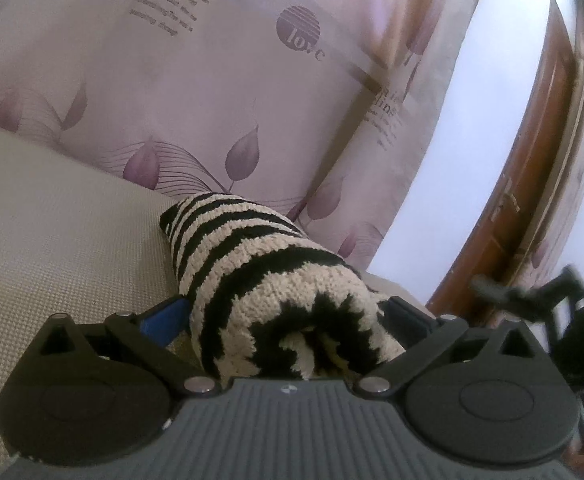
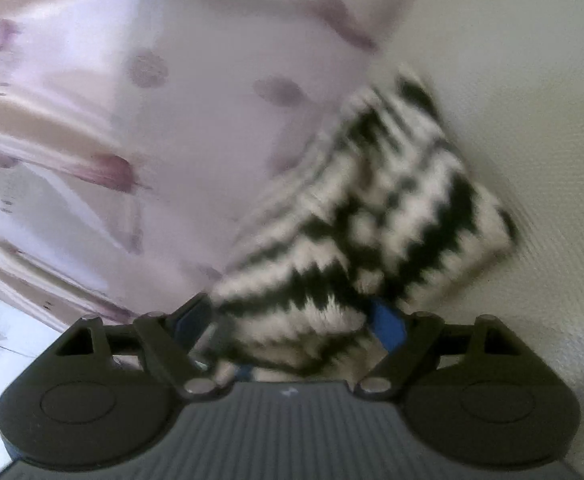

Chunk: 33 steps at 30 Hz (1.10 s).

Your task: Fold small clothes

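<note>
Knitwear fills the middle of both views: a small black-and-cream striped knitted garment [image 1: 259,276], rolled or folded into a thick bundle, is seen lying on a pale textured surface [image 1: 51,248], with a purple leaf-print curtain [image 1: 211,80] behind it at twelve o'clock.

In the left wrist view, the left gripper [image 1: 287,312] is spread about as wide as it goes, one blue-padded finger [image 1: 163,312] at nine o'clock of the bundle's near end and the other at three o'clock. The bundle sits between the jaws, but no pressing of the pads into the wool can be made out, so it is judged straddled rather than clamped. At three o'clock a blurred dark shape is seen, probably the other gripper.

In the right wrist view, heavily blurred, the right gripper [image 2: 292,320] is also wide apart, with the same garment [image 2: 372,200] running from between its fingers toward one o'clock. The wool lies against the blue pad [image 2: 388,324], yet a firm grip is not shown.

The garment is judged light, soft and springy, with a grippy, fuzzy surface unlikely to slip but liable to unroll once released. Hold is best taken across the full thickness of a folded end, so all layers are caught together, rather than on a single loose edge, where stitches could be snagged or stretched.
</note>
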Motion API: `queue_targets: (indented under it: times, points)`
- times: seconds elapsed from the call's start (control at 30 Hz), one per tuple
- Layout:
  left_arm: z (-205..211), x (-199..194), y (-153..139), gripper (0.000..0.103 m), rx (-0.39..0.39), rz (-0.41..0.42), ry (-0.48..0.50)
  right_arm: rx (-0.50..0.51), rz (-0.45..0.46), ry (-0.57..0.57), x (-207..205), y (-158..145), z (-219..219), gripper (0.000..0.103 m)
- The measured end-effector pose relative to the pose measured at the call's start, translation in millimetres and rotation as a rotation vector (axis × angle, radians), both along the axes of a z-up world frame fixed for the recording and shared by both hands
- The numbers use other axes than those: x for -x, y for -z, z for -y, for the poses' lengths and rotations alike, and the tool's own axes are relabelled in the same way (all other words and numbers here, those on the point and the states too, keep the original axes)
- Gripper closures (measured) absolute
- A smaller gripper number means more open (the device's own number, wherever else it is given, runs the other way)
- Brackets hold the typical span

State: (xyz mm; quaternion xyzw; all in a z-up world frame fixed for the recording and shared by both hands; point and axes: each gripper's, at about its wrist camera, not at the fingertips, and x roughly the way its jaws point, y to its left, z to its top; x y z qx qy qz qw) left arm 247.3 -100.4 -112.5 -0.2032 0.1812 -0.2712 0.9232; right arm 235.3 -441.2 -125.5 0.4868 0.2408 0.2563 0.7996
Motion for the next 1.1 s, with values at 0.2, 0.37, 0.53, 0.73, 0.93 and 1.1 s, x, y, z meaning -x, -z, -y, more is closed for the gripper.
queue_targets:
  times: [0.2, 0.37, 0.53, 0.73, 0.93, 1.1]
  points:
    - [2, 1, -2, 0.000, -0.003, 0.010, -0.001, -0.020, -0.134, -0.058, -21, 20, -3, 0.017]
    - [2, 0, -2, 0.000, -0.002, 0.006, -0.001, -0.183, -0.164, -0.081, -32, 36, -10, 0.017]
    - [1, 2, -3, 0.000, 0.001, 0.015, -0.011, -0.091, -0.114, -0.061, -45, 28, -21, 0.054]
    - [-12, 13, -27, 0.000, 0.019, 0.070, -0.132, 0.281, 0.078, -0.027, -58, -25, -22, 0.079]
    - [-8, -2, -68, 0.000, 0.000, 0.042, -0.119, 0.592, 0.318, 0.022, -35, -83, -11, 0.081]
    - [33, -9, -73, 0.000, -0.143, 0.107, -0.061, 0.587, 0.056, -0.050, -55, -5, 9, 0.081]
